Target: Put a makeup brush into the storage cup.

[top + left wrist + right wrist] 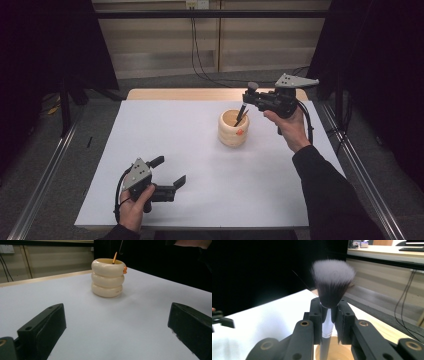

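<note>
Makeup brush (329,305): held upright between the jaws of the right gripper (328,315), which are clamped narrow on the silver part of the handle just under the dark, fluffy bristle head. Lower end of the handle dips into the mouth of the cream ribbed cup (233,129). In the high view the brush (243,112) slants from the gripper down into the cup, bristles uppermost.

Cup: three stacked rounded rings, small orange mark on the rim side, standing upright on the white table sheet (200,190), right of centre and toward the far edge. The left gripper view shows a thin orange-tipped stick (114,258) leaning inside the cup (108,277).

Right gripper (250,100): above and just beyond the cup, held in the person's right hand (288,125), dark sleeve trailing toward the near right.

Left gripper (169,172): low over the near left of the sheet, well apart from the cup, jaws spread wide with nothing between them, pointing toward the cup.
</note>
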A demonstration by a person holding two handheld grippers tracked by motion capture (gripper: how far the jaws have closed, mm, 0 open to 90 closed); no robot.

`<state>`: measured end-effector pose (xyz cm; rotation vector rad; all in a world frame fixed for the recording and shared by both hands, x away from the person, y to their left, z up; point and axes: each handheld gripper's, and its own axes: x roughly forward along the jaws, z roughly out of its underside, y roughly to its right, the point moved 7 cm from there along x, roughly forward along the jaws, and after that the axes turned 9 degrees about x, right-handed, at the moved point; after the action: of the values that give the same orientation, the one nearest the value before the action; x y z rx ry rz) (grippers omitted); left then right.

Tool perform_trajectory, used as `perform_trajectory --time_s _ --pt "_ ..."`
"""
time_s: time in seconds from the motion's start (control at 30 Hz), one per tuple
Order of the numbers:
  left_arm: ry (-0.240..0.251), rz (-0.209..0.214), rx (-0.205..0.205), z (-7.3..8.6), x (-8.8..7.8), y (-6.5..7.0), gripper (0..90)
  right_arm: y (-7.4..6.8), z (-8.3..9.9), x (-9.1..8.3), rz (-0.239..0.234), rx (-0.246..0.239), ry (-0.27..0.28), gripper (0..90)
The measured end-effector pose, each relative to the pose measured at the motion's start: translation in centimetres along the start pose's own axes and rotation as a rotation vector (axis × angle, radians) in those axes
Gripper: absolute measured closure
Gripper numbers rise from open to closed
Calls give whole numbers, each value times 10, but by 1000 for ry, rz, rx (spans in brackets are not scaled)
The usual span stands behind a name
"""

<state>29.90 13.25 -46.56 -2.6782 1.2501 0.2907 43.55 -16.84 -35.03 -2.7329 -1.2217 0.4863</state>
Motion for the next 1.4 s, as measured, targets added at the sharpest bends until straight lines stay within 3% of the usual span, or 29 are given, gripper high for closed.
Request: perform_trajectory --time_s 0.3,0.4,0.43,0.5,0.53,1.4 --pt "6 5 -3 0 0 0 17 9 9 10 26 15 -33 772" --pt "-4 6 28 -1 -1 -3 17 9 11 12 24 15 -38 772" --pt "7 0 6 -1 -1 -2 17 9 12 13 25 12 -41 771" --pt "0 -3 10 -1 -2 -3 17 7 15 15 21 10 -50 772" --pt "15 -7 -11 -2 -1 -2 17 7 16 15 25 13 -49 772" --pt "6 -3 3 -1 -2 -6 17 13 50 30 36 39 -112 771"
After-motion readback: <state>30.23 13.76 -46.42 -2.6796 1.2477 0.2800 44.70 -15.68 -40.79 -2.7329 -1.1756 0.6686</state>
